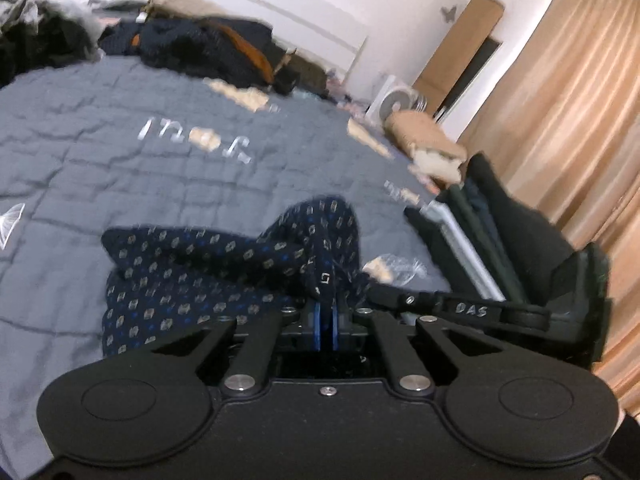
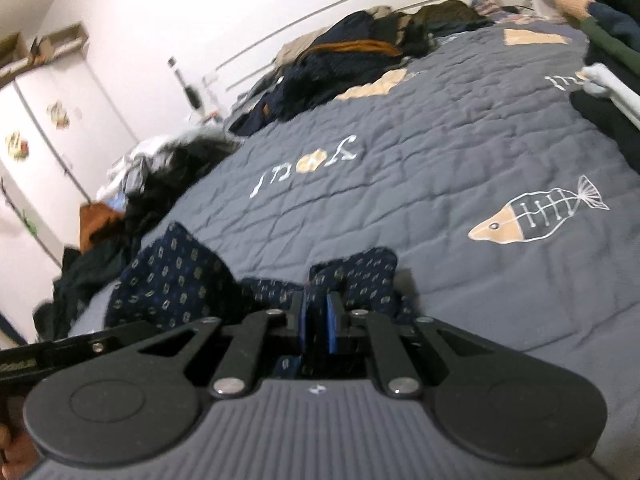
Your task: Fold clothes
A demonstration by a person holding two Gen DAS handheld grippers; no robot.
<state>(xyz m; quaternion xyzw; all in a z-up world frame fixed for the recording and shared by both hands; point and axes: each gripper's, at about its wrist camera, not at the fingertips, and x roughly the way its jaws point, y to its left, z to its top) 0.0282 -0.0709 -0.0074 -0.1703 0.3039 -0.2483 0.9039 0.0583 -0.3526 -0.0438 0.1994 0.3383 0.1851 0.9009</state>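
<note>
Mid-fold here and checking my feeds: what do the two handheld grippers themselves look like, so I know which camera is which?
Both are matte black, with twin round discs, angled linkage arms, silver bolts and blue finger pads. The left gripper has a smooth black body. The right gripper has a ribbed grey body with a small logo; seen from the left wrist camera, its arm carries pale lettering that looks like "DAS".

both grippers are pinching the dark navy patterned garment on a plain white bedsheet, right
Not quite. Both the left gripper and right gripper are shut on the dark navy patterned garment, but it lies on a grey-blue quilted bedspread with stitched lettering and a fish design, not a plain white sheet. The right wrist view shows this best.
</note>
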